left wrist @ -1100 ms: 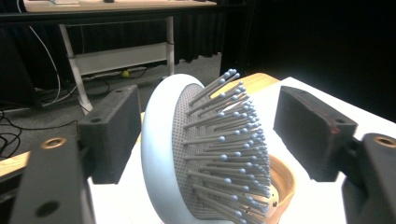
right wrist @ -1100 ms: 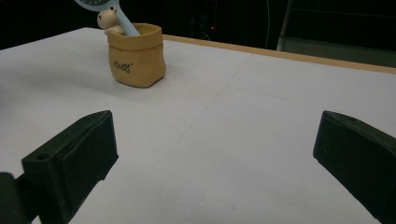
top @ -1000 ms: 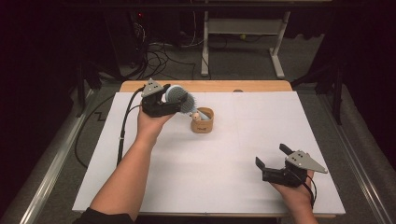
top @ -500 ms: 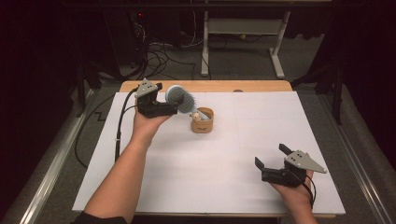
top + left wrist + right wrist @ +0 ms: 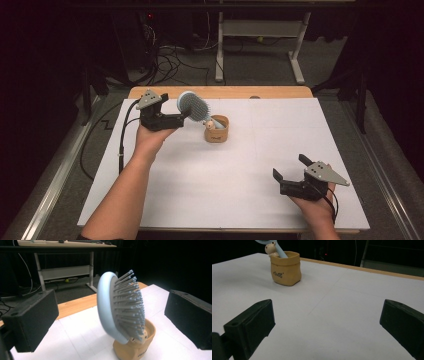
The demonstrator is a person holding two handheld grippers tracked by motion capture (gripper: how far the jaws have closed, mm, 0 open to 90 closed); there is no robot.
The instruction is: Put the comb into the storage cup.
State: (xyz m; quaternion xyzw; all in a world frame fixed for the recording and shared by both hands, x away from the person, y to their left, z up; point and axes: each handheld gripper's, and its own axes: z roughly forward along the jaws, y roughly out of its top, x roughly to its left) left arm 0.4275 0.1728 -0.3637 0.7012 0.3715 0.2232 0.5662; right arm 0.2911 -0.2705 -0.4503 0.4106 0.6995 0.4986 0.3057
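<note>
High view puts the hairbrush (image 5: 193, 107) toward the far left of the desk (image 5: 225, 200), its handle end down in the small tan pot (image 5: 216, 131) and its pale blue oval head leaning up and away to the left; the left gripper view shows the head (image 5: 117, 310) close up, grey bristles facing right, standing free between the two black jaws with open space on both sides; the pot (image 5: 135, 347) sits below it, a little bear figure at its rim beside the handle. The left claw (image 5: 186, 116) is held level just left of the brush head; its jaws have just been opening and now stand wide apart, with the brush between them but touched by neither; the person's left hand (image 5: 150, 137) carries it from beneath, and its cable trails off the left edge of the desk. Well apart, at the near right corner of the white desk top, the right claw (image 5: 289, 167) rests low in the right hand (image 5: 312, 202), jaws spread wide and holding nothing; the right gripper view looks across bare white surface to the pot (image 5: 286, 268) with the bear (image 5: 271, 249) and the brush handle leaning out of it.
</note>
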